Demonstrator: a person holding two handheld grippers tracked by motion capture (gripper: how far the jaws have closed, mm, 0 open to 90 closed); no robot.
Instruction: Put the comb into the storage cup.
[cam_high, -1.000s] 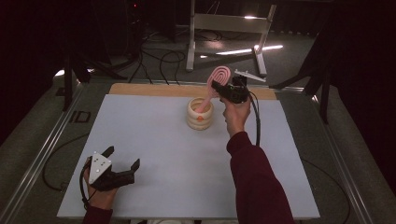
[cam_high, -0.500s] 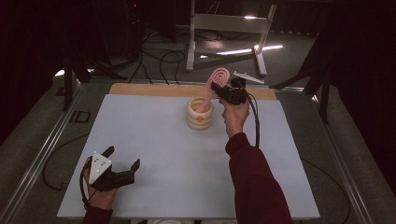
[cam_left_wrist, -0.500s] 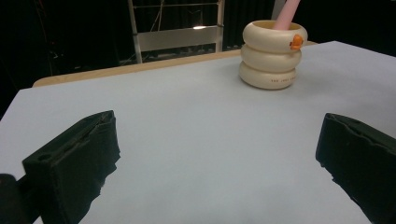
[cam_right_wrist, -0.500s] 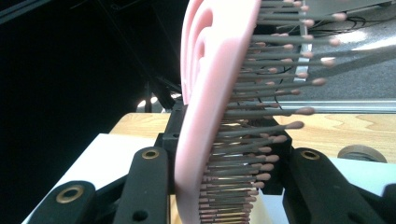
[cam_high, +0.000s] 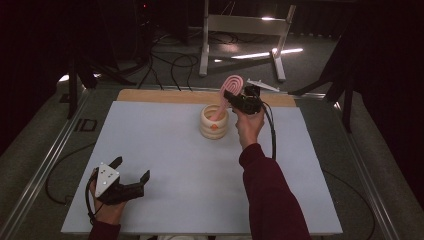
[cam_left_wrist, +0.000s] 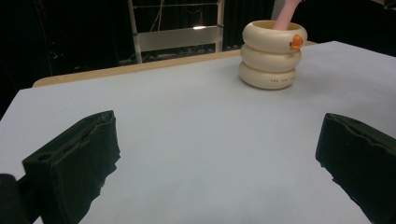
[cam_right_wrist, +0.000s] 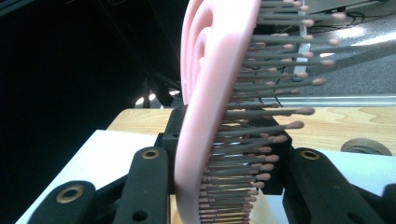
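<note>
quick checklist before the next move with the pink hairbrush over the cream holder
1. Grip: right gripper is shut on the pink hairbrush, head clamped between its jaws in the right gripper view: ok.
2. Handle: lower end of the brush sits inside the cream ring holder: ok.
3. Depth: whether the handle reaches the holder's bottom: cannot tell.
4. Holder: upright on the white mat, not tipped: ok.
5. Left gripper: open, holding nothing, resting near the mat's front left corner, well away from the holder: ok.
6. Bristles: pressed against one jaw; bending or damage: cannot tell.
</note>
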